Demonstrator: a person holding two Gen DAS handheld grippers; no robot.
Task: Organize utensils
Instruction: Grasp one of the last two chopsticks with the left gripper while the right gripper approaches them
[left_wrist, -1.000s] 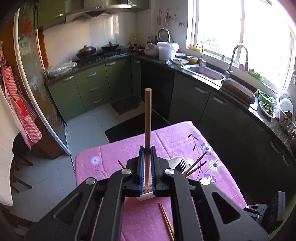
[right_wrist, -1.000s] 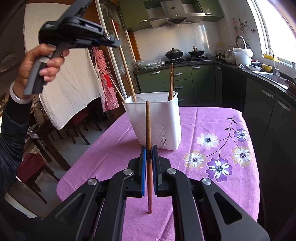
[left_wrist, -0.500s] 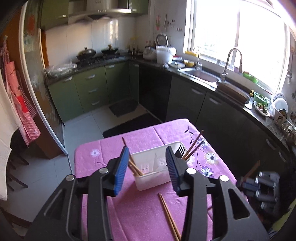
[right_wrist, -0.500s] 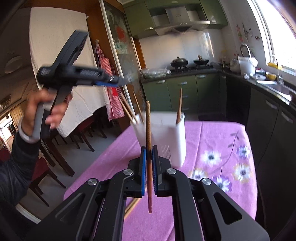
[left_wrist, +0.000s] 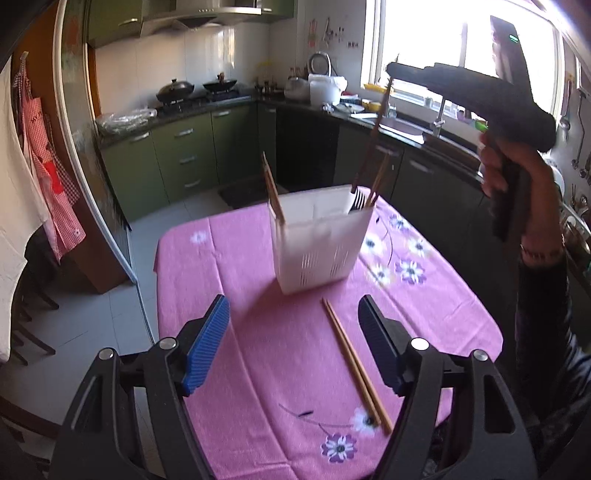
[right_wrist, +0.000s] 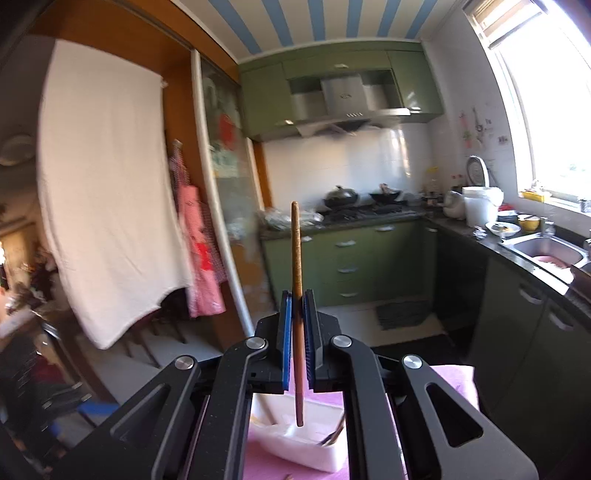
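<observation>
One chopstick (right_wrist: 297, 314) clenched upright in right gripper (right_wrist: 297, 325), above white caddy (right_wrist: 314, 443).

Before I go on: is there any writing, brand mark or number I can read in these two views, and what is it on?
None can be read.
Emblem on the steel range hood: too small and blurred.
Papers and stickers on the white tiled wall beside the window: drawings and marks, no legible words.
Poster on the glass sliding door: blurred.
White slotted plastic utensil holder: no label visible.
</observation>
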